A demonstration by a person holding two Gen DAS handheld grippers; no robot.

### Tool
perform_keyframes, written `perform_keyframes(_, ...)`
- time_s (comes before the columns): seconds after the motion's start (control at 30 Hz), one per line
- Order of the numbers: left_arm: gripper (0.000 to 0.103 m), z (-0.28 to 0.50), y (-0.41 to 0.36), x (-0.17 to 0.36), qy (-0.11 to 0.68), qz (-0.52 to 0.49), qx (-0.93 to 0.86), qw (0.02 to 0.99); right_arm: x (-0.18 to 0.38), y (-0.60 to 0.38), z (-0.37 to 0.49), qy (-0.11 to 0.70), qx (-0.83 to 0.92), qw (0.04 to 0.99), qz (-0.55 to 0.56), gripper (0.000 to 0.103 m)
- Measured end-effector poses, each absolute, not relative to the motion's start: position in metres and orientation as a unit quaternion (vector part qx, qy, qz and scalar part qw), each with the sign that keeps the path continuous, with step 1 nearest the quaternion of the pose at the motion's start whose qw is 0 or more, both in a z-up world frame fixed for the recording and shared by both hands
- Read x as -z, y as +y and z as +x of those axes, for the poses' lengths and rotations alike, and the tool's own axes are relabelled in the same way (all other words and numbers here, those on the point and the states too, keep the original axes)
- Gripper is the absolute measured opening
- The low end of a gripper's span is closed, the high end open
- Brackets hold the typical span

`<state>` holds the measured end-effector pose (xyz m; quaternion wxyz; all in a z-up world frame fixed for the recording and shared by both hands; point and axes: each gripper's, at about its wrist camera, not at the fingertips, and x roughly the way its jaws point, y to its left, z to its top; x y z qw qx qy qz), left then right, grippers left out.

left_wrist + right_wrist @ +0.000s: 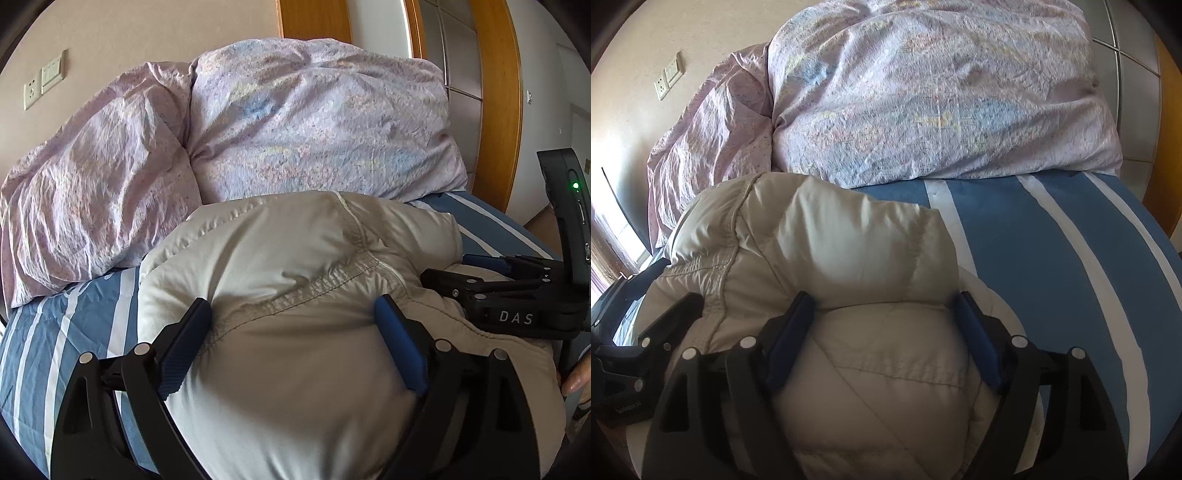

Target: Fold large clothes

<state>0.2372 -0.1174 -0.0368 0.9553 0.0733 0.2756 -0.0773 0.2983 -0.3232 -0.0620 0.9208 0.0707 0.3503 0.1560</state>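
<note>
Left side first: your left gripper (291,314) stands wide, both blue pads pressed into the top of the puffy cream jacket (295,258), straddling a stitched seam; nothing is pinched. The jacket is bundled on the blue-striped sheet (74,325), just in front of the lilac duvet (295,122).

Right side: your right gripper (882,314) is equally wide, its fingers bracketing a quilted bulge at the jacket's right end, the bare sheet just beyond.

Judgement: folds look mostly made; this reads as the pressing or compacting step. Next move calls for even downward pressure from both tools, or closing each on an edge to carry the bundle.

Long axis: seemingly left-right across the bed, parallel to the duvet. Which end is the collar, I cannot tell.
</note>
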Motion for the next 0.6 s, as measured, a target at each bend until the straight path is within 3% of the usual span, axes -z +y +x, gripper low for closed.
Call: perform_keyframes(0.6,0.094,0.2474,-0.1241,0.0459,0.296,0.091,0.061,0.949,0.0689,-0.325,0.3023,0.348,-0.151,0.922,0.08,0.079)
